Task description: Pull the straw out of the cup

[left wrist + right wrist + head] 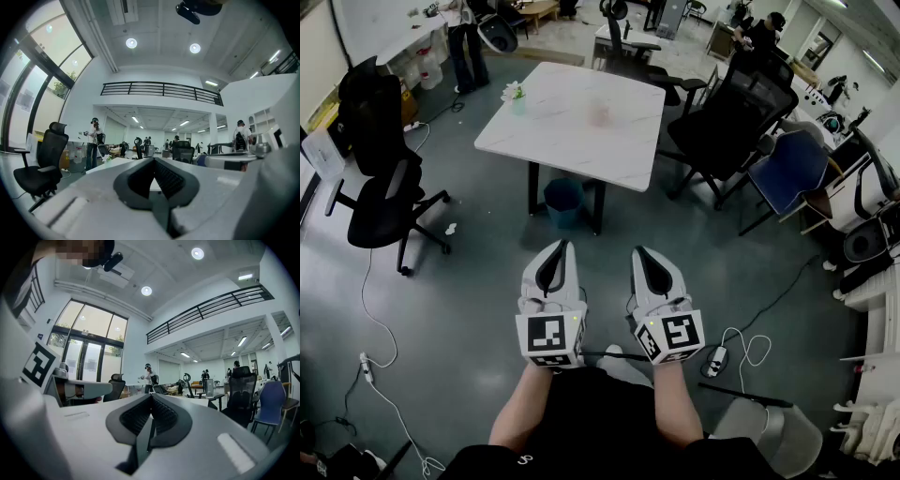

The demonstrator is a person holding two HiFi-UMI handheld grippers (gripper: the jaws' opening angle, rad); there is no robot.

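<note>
A white marble-topped table stands a few steps ahead on the grey floor. On it is a pale pink translucent cup; it is too small and blurred here to make out a straw. My left gripper and right gripper are held side by side close to my body, level and pointing toward the table, far short of it. Both have their jaws together with nothing between them. In the left gripper view my left gripper shows its tips meeting, and so does my right gripper in the right gripper view.
A small flower pot stands near the table's left corner. A blue bin sits under the table. Black office chairs stand at the left and right, with a blue chair beyond. Cables and a power strip lie on the floor.
</note>
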